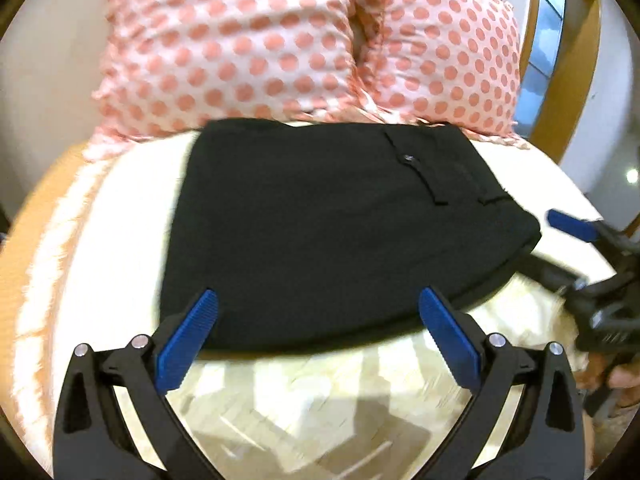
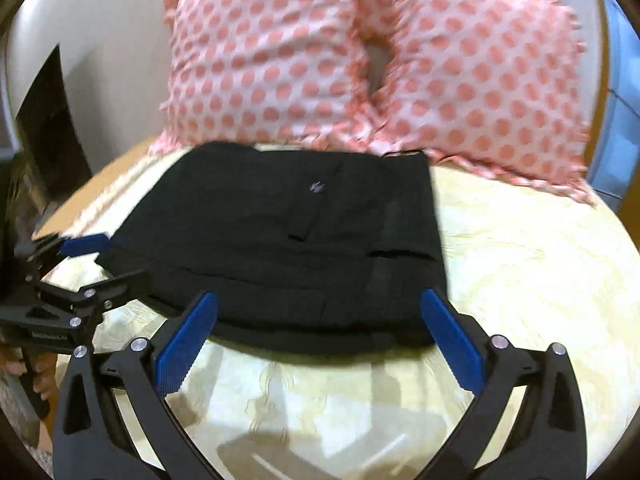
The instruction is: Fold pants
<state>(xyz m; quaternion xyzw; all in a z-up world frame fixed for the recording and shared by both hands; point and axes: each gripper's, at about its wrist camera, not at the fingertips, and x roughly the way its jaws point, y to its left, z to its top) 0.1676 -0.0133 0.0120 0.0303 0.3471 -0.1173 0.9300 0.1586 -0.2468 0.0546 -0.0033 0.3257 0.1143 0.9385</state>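
Black pants [image 1: 320, 220] lie folded into a compact stack on a cream patterned bed [image 1: 328, 392], a buttoned back pocket [image 1: 408, 158] facing up. They also show in the right wrist view [image 2: 288, 240]. My left gripper [image 1: 318, 304] is open and empty, its blue pads [image 1: 188, 340] just over the stack's near edge. My right gripper [image 2: 318, 306] is open and empty at the stack's near edge. In the left wrist view the right gripper [image 1: 576, 240] sits at the stack's right corner. In the right wrist view the left gripper [image 2: 100, 256] sits at the stack's left corner.
Two pink polka-dot pillows [image 1: 240, 48] [image 2: 480, 92] lean at the head of the bed, just behind the pants. An orange sheet edge [image 1: 44, 208] runs along the left. A wooden frame [image 1: 576, 60] and window stand at the back right.
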